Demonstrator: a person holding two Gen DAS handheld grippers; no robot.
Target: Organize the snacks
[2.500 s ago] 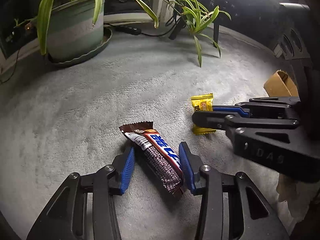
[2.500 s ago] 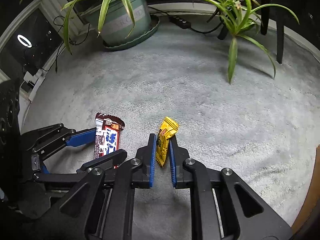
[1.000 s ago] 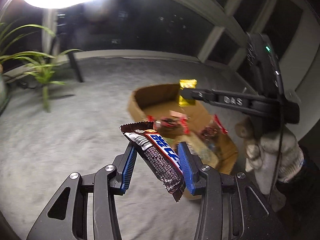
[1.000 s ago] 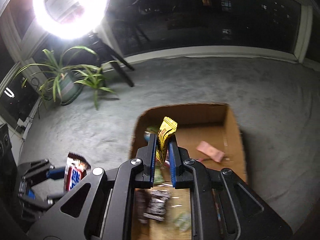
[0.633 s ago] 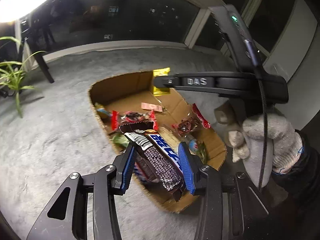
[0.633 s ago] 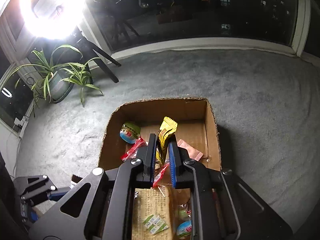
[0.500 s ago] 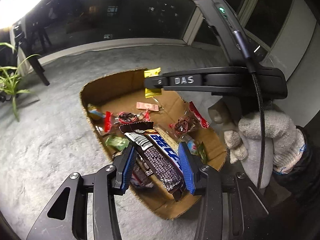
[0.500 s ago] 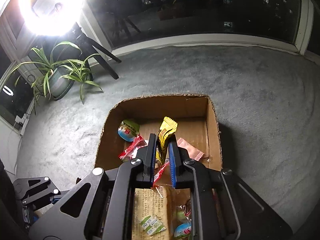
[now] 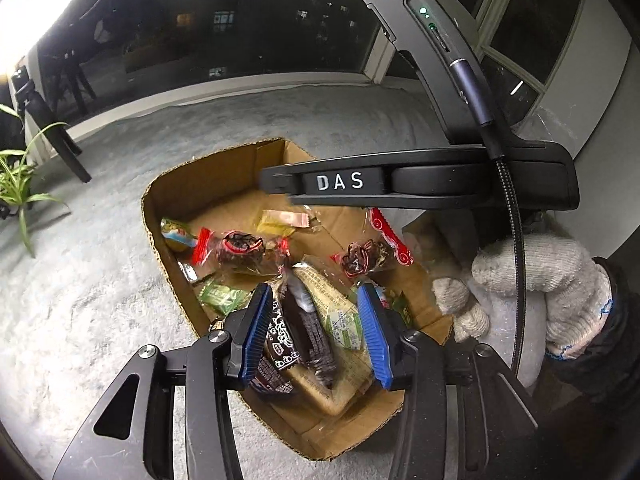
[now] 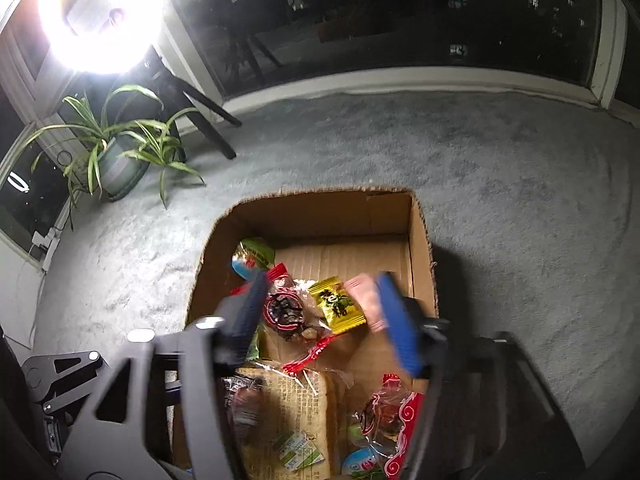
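Over the cardboard box [image 10: 418, 240] on the carpet, my right hand-held gripper [image 10: 320, 320] has just been opening; its jaws stand apart, and the yellow candy [image 10: 338, 306] lies loose between and below them. My left hand-held gripper [image 9: 314, 332] has the chocolate bar [image 9: 298, 336] between its jaws, long axis pointing away from me, apparently slipping. Only the left view shows my gloved hand [image 9: 556, 288].

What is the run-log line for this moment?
step: drop snacks in cardboard box | right gripper: jaws just opening, yellow packet lies free in box | left gripper: over box, chocolate bar between jaws, grip unclear
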